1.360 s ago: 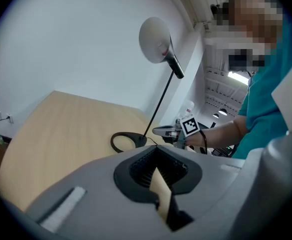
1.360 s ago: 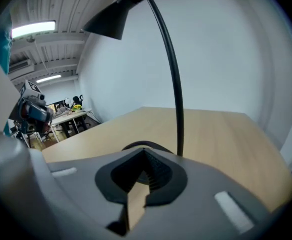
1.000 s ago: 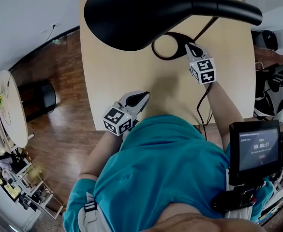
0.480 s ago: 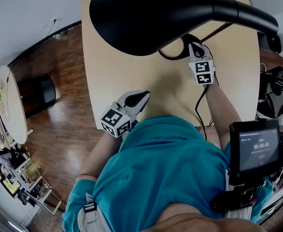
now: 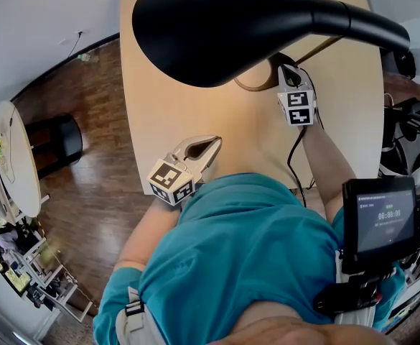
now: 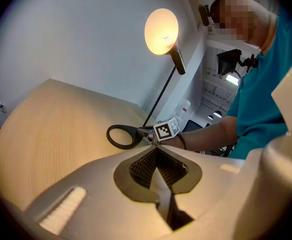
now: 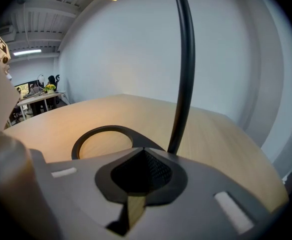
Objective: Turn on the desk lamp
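The black desk lamp's wide head (image 5: pixel 217 27) hangs over the wooden table (image 5: pixel 166 106) and hides most of its ring-shaped base (image 5: pixel 256 85). The lamp is lit: its head glows in the left gripper view (image 6: pixel 161 31), and warm light falls inside the ring (image 7: pixel 106 134). My right gripper (image 5: pixel 287 74) is shut, with its tips at the base where the thin stem (image 7: pixel 185 69) rises. Its marker cube (image 6: pixel 166 130) shows beside the ring (image 6: pixel 122 136). My left gripper (image 5: pixel 208 146) is shut on nothing, low over the table's near edge.
A black cable (image 5: pixel 292 157) runs off the table's front edge by the right arm. A timer screen (image 5: pixel 380 225) hangs at the person's right side. On the wooden floor to the left stand a black bin (image 5: pixel 59 142) and a round side table (image 5: pixel 16 164).
The right gripper moved forward onto the lamp's base. The lamp has come on: warm light now falls on the table around the ring. The left gripper stayed put.
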